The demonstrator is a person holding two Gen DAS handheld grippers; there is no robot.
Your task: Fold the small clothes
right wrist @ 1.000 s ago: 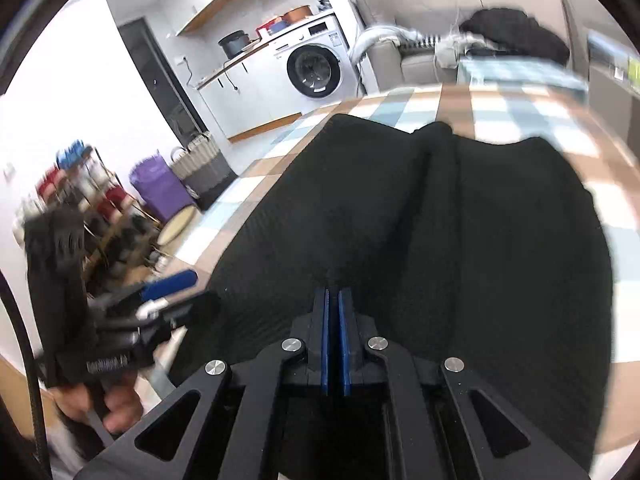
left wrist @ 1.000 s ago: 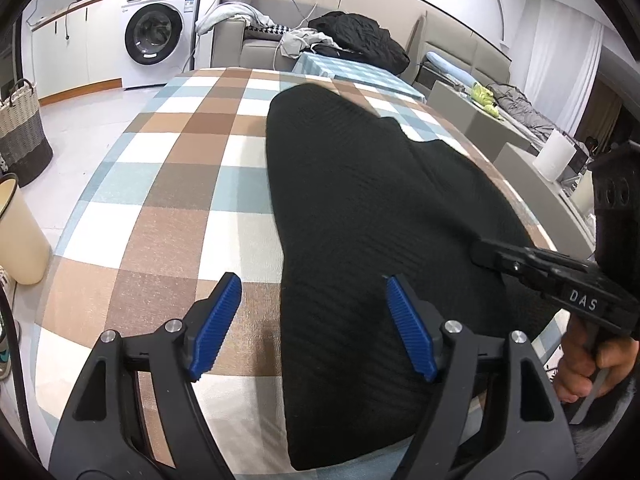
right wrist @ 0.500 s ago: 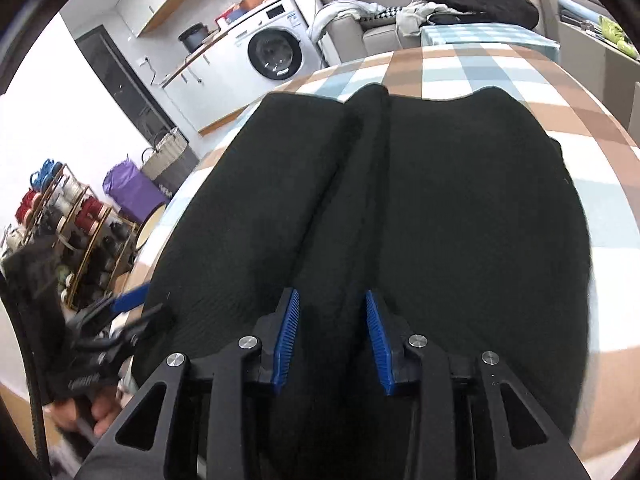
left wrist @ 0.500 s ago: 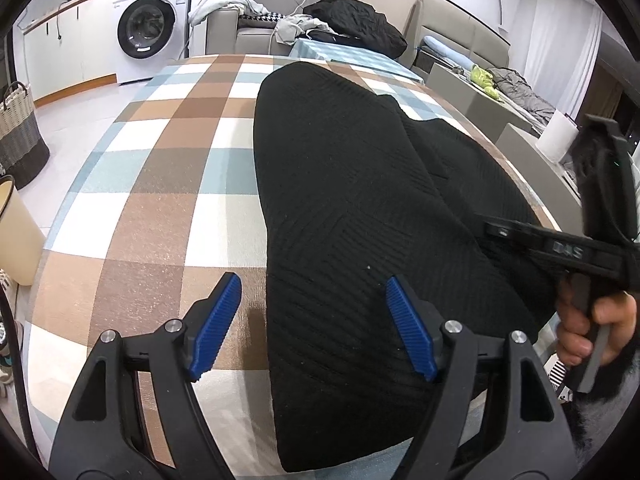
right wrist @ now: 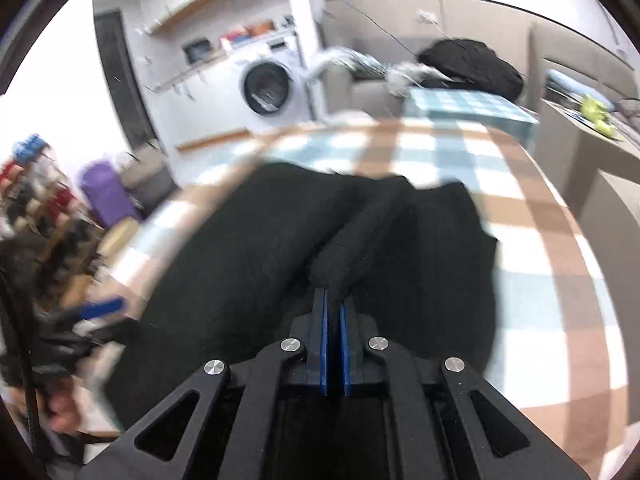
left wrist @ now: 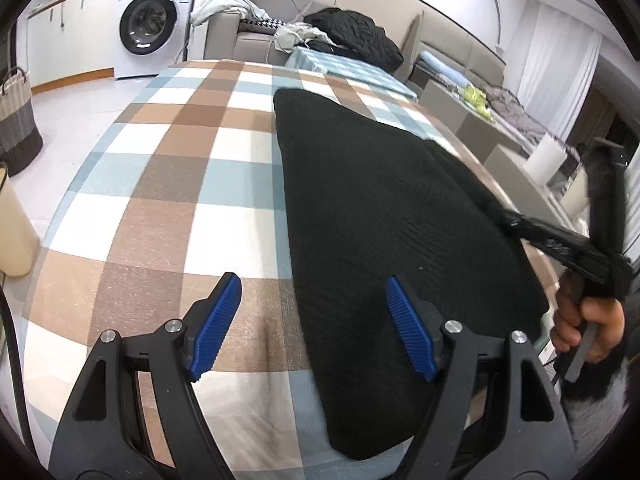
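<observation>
Black knitted garment [left wrist: 384, 248] is seen spread on a table covered by a checked cloth [left wrist: 168, 184] of brown, white and pale blue, filling the centre and right of the left wrist view, with its near edge at the lower middle of that frame. The left gripper [left wrist: 312, 332] is held at the bottom of that view with its blue pads [left wrist: 216, 324] well apart; nothing is clamped, and the garment's left edge passes between the pads. At the right edge of the frame, the right gripper [left wrist: 516, 222] is seen reaching onto the garment's right side, gripped by a hand [left wrist: 588, 324]. In the blurred right wrist view, the right gripper [right wrist: 334, 304] is shown with its pads drawn together on a raised ridge of the black fabric [right wrist: 348, 240], which runs from the fingertips toward the upper middle. A washing machine [left wrist: 154, 22] is visible at the upper left, and a sofa piled with clothes [left wrist: 344, 34] at the top centre.
</observation>
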